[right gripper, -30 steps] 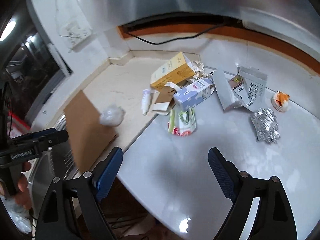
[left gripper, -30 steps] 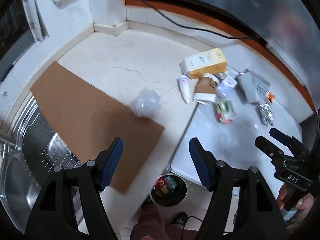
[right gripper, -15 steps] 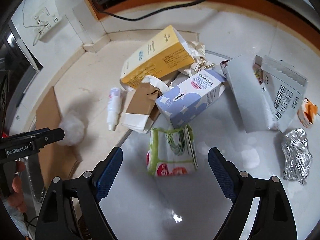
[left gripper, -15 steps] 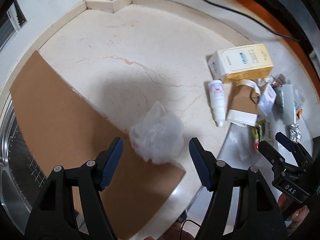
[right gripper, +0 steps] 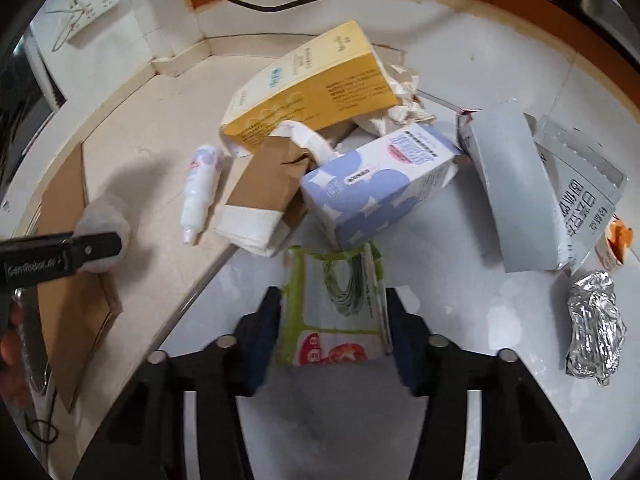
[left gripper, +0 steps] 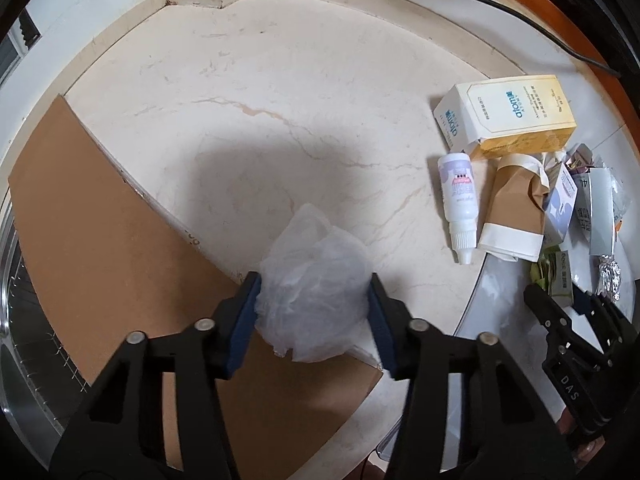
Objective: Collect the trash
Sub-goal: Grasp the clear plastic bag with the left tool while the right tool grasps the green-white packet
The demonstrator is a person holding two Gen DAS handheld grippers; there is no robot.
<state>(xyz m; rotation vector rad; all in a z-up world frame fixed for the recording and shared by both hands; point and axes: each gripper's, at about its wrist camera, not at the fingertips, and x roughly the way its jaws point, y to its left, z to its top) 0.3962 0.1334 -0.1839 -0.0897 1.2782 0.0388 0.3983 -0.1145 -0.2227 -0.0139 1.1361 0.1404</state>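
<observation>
A crumpled clear plastic bag [left gripper: 314, 280] lies at the edge of a brown cardboard sheet [left gripper: 100, 264] on the counter. My left gripper [left gripper: 314, 316] is open with a finger on each side of the bag, touching it. A green and red wrapper [right gripper: 334, 312] lies flat on the white surface. My right gripper [right gripper: 332, 332] is open and straddles it. The left gripper [right gripper: 92, 248] and the bag [right gripper: 102, 212] also show at the left of the right wrist view. The right gripper [left gripper: 568, 304] shows at the right of the left wrist view.
A trash pile lies beyond: a yellow box [right gripper: 308, 88], a white bottle [right gripper: 200, 192], a brown paper bag [right gripper: 264, 196], a blue-white carton [right gripper: 380, 184], a grey box [right gripper: 520, 192], a foil ball [right gripper: 596, 328], an orange scrap [right gripper: 616, 240]. A sink rack [left gripper: 24, 320] is at the left.
Both grippers have moved forward and down. The left now brackets the plastic bag and the right now straddles the green wrapper. Both jaw gaps look narrower.
</observation>
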